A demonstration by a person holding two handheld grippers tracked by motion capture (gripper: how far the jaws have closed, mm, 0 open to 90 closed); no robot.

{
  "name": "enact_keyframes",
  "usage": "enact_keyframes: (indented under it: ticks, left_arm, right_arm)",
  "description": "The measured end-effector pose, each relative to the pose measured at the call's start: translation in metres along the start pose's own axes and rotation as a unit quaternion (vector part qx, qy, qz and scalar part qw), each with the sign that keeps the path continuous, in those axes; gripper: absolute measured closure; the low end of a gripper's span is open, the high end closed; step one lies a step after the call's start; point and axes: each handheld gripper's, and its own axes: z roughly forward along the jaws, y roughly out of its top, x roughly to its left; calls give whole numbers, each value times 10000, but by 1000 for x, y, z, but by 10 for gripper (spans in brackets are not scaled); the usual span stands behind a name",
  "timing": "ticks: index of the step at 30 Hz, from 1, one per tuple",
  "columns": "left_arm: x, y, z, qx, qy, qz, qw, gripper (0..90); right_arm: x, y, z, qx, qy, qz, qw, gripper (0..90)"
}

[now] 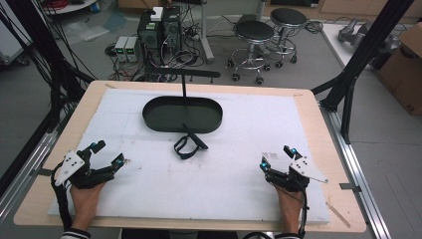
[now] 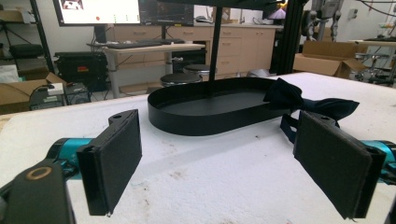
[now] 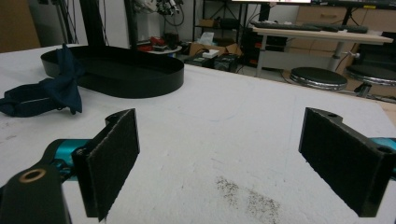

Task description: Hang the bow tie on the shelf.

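A dark navy bow tie (image 1: pixel 189 143) with its strap lies on the white mat, partly leaning on the near rim of a black oval tray (image 1: pixel 182 114). The tray (image 2: pixel 210 112) and bow tie (image 2: pixel 308 105) appear ahead of my left gripper (image 2: pixel 224 158), whose jaws stand wide open with nothing between them. In the right gripper view the bow tie (image 3: pixel 51 93) rests against the tray (image 3: pixel 121 70) at the far left, and my right gripper (image 3: pixel 224 158) is open and empty. My left gripper (image 1: pixel 107 154) sits at the mat's near left, my right gripper (image 1: pixel 276 157) at its near right.
A thin black post (image 1: pixel 184 84) with a crossbar rises from the tray. The white mat (image 1: pixel 199 179) covers a wooden table (image 1: pixel 318 114). Black frame struts (image 1: pixel 358 59) stand at the right, with stools (image 1: pixel 254 35) and computers (image 1: pixel 159 30) on the floor behind.
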Motion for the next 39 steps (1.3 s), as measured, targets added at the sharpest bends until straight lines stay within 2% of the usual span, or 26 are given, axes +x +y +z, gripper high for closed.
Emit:
enact_keyframes:
  ticks: [3,12,17,23,27,31,33,36,39]
  left_arm:
    - [1,0,0,34,9,-53,10000,159]
    - [-1,0,1,55,3,62,10000,159]
    - [-1,0,1,69,15,60,10000,158]
    - [-1,1,1,76,0,72,9999,159]
    - [-2,1,1,65,2,70,10000,159]
    - [-2,0,1,61,2,74,10000,160]
    - [-2,0,1,61,5,68,10000,160]
    - [-1,0,1,62,2,66,10000,160]
    - [-2,0,1,60,3,71,10000,160]
  right_arm:
    - [0,0,0,-4,16,-2,10000,115]
    - [0,0,-1,-35,10,7,10000,114]
    - [0,0,0,-54,-5,-64,10000,114]
    - [0,0,0,-52,-59,-2,10000,115]
    - [0,2,2,100,-25,24,9999,115]
    - [1,11,5,143,92,95,9998,115]
    - [2,20,8,182,268,89,9994,114]
    - [5,32,15,336,421,-16,9985,115]
    - [11,42,23,455,450,-173,9978,114]
